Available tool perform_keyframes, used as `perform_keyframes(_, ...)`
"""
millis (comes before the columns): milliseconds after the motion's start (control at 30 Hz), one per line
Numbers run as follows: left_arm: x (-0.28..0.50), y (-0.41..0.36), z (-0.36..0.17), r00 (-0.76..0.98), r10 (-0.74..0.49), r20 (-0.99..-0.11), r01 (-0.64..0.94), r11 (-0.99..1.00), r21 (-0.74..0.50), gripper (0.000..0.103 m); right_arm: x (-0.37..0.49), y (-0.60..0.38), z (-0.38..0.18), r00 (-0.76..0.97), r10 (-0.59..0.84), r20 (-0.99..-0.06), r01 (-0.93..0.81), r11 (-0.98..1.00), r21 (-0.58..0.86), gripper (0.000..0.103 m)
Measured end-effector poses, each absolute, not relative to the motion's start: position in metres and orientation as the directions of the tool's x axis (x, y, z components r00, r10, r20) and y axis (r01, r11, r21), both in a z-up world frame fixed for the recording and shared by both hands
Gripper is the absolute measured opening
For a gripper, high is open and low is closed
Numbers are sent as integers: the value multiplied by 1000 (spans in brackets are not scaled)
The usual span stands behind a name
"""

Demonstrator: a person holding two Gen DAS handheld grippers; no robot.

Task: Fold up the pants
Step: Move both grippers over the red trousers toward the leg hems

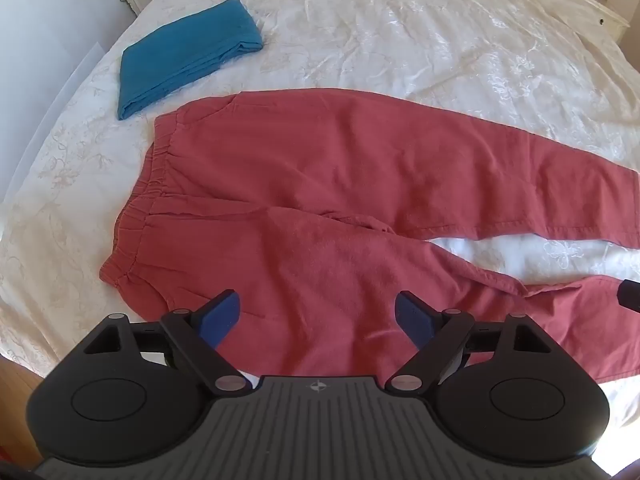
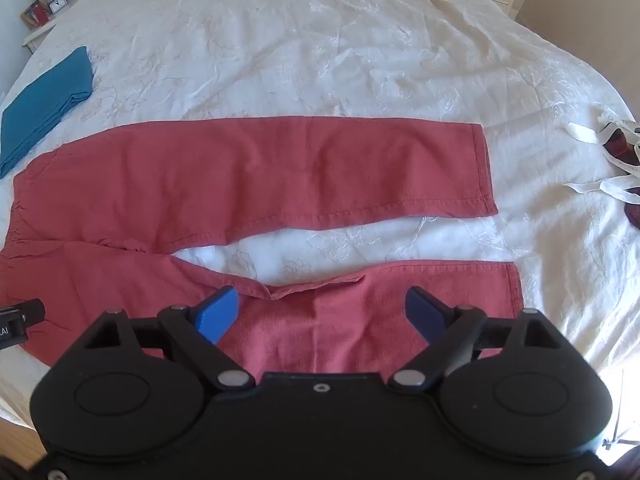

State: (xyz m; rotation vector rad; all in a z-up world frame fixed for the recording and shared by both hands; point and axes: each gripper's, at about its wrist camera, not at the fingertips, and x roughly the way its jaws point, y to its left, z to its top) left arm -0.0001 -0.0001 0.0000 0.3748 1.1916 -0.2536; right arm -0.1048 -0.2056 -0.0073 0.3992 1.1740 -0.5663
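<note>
Pants: red pants (image 1: 320, 184) are lying flat and unfolded on the bed, filling the middle of both views; waistband is sitting at centre left of the left wrist view, legs are running off to the right.
Far leg: its hem is showing at centre right of the right wrist view, lying straight.
Near leg: lying along the lower half of both frames, its inner edge is rumpling near the crotch; a wedge of bedspread is showing between the two legs.
Left gripper (image 1: 316, 316): hanging over the seat and thigh of the near leg at lower centre, jaws standing wide apart, nothing between the blue pads, not touching cloth as far as the view shows.
Right gripper (image 2: 320, 312): hanging over the near leg's lower part, jaws spread wide, gripping nothing.
Bed: white embroidered bedspread (image 2: 320, 60) is creasing across the upper frame.
Other cloth: a folded teal garment (image 1: 188, 54) is lying at upper left, apart from the waistband.
</note>
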Motion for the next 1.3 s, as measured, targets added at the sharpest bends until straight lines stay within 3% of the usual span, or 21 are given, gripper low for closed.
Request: perform_keyframes(1300, -10, 6, 10, 366, -4, -931, 399, 904, 153, 85, -120, -199, -3, 266, -218, -939, 618, 786, -7, 92)
